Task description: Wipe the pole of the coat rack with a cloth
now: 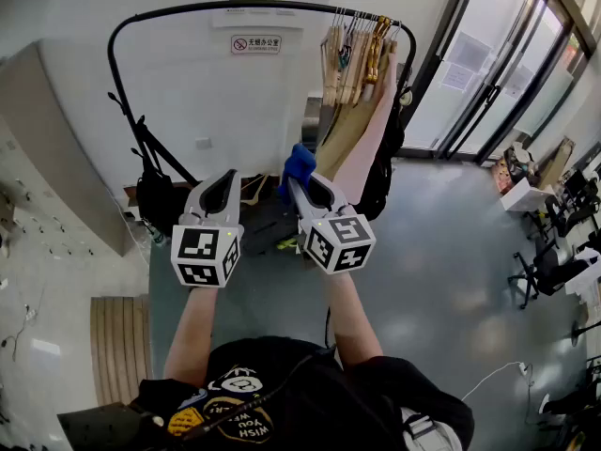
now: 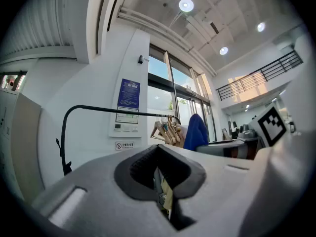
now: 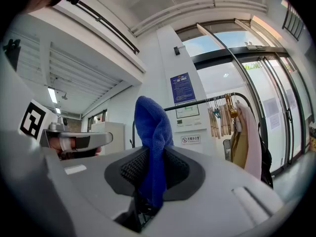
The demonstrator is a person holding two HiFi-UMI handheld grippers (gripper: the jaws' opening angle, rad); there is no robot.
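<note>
Approach step here, no wiping yet. The right tongs [image 1: 300, 184] are clamped on the blue cloth [image 1: 300, 164], which sticks up out of them near the middle of the head view. The left tongs [image 1: 223, 181] look pressed together with nothing in them. There's a pale sliver in the gap in their own view, probably just background, but it's hard to say.

The rack's black pole [image 1: 235, 6] arcs across the top of the frame, well apart from the cloth. Hangers [image 1: 352, 50] are bunched at the upper right, and the pole bends down at the upper left.

Next move, I'd guess: carry the cloth up to a bare stretch of pole left of the hangers, press it on and slide along. The left tongs could steady the rack.
</note>
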